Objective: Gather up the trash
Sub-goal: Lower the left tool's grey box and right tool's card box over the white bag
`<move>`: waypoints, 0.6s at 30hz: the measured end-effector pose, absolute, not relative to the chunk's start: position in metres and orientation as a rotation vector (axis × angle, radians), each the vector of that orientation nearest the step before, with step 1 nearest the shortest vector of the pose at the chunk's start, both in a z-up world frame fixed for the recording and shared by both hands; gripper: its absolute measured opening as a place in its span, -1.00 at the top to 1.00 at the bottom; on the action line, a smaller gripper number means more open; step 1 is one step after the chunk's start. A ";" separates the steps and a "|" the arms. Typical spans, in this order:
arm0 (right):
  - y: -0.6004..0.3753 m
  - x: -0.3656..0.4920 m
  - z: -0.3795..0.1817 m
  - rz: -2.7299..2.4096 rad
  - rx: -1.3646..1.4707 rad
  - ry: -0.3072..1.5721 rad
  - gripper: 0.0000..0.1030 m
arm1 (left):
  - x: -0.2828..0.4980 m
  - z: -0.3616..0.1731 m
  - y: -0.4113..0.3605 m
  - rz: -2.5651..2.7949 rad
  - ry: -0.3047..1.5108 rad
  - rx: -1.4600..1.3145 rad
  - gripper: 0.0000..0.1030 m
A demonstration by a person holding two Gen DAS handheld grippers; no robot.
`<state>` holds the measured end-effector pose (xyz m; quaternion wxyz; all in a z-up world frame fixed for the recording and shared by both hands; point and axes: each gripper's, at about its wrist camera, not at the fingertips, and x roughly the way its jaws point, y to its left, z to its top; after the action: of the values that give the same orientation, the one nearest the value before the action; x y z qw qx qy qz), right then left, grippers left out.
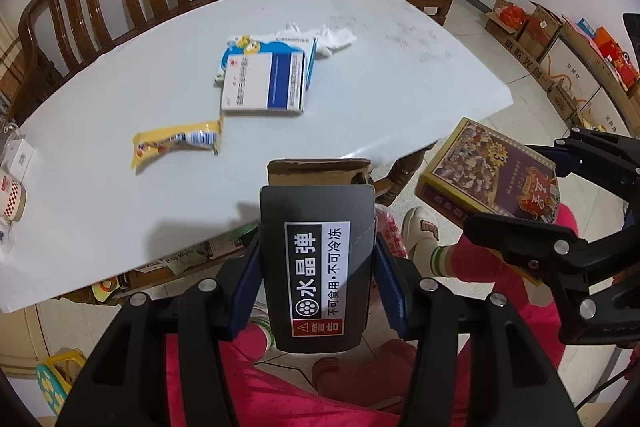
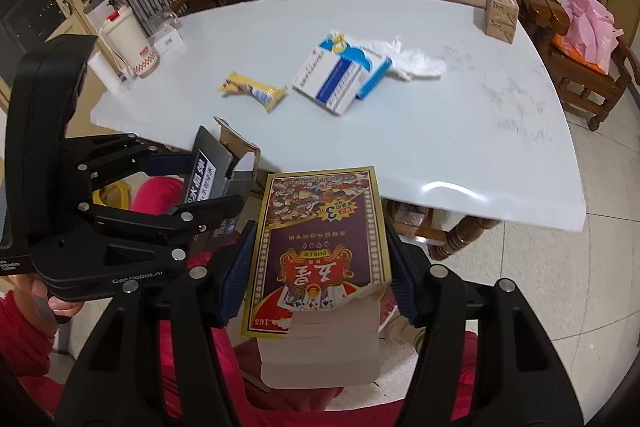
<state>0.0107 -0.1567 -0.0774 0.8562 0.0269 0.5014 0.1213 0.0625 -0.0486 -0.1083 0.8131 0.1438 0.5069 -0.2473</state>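
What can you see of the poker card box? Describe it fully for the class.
The poker box is flat printed cardboard, yellow-bordered with a purple face, gold ornament, "POKER" and card pictures. Its end flap is torn open, hanging pale and loose toward the camera. The right gripper holds it by its long sides, blue fingers pressing each edge, off the table above red-clothed legs.

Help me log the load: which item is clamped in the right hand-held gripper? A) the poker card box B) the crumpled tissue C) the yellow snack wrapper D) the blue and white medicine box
A: the right hand-held gripper has its blue pads pressed on both sides of the poker card box, held off the white table.
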 end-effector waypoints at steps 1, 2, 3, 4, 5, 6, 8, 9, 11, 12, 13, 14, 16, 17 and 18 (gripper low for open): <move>-0.157 0.009 -0.082 0.252 0.056 1.059 -0.15 | 0.061 -0.112 -0.048 -0.528 1.085 0.309 0.00; -0.157 0.007 -0.087 0.248 0.057 1.066 -0.15 | 0.059 -0.117 -0.049 -0.529 1.090 0.307 0.00; -0.159 0.008 -0.091 0.246 0.059 1.071 -0.15 | 0.058 -0.122 -0.049 -0.529 1.101 0.307 0.00; -0.159 0.007 -0.094 0.247 0.067 1.066 -0.15 | 0.057 -0.128 -0.050 -0.527 1.110 0.308 0.00; -0.161 0.006 -0.099 0.239 0.070 1.070 -0.15 | 0.056 -0.132 -0.051 -0.526 1.116 0.308 0.00; -0.161 0.005 -0.101 0.233 0.071 1.072 -0.15 | 0.055 -0.137 -0.052 -0.529 1.126 0.308 0.00; -0.163 0.004 -0.107 0.224 0.073 1.079 -0.15 | 0.053 -0.144 -0.052 -0.537 1.141 0.301 0.00; -0.163 0.003 -0.110 0.221 0.073 1.081 -0.15 | 0.052 -0.149 -0.053 -0.540 1.148 0.302 0.00; -0.164 0.002 -0.118 0.210 0.070 1.088 -0.15 | 0.050 -0.156 -0.055 -0.541 1.151 0.310 0.00; -0.165 0.001 -0.121 0.207 0.070 1.090 -0.15 | 0.050 -0.161 -0.056 -0.540 1.152 0.314 0.00; -0.165 0.001 -0.125 0.205 0.072 1.094 -0.15 | 0.050 -0.165 -0.057 -0.541 1.155 0.316 0.00; -0.166 0.001 -0.128 0.204 0.077 1.099 -0.15 | 0.050 -0.169 -0.057 -0.541 1.156 0.314 0.00; -0.167 0.003 -0.137 0.201 0.084 1.112 -0.15 | 0.050 -0.176 -0.058 -0.542 1.161 0.308 0.00; -0.168 0.003 -0.141 0.199 0.084 1.118 -0.15 | 0.051 -0.179 -0.059 -0.543 1.166 0.305 0.00; -0.168 0.004 -0.145 0.195 0.084 1.125 -0.15 | 0.052 -0.186 -0.060 -0.539 1.179 0.302 0.00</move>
<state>0.0042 -0.1684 -0.1454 0.8406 0.0399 0.5322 0.0924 0.0518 -0.0596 -0.1859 0.7866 0.1402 0.5468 -0.2503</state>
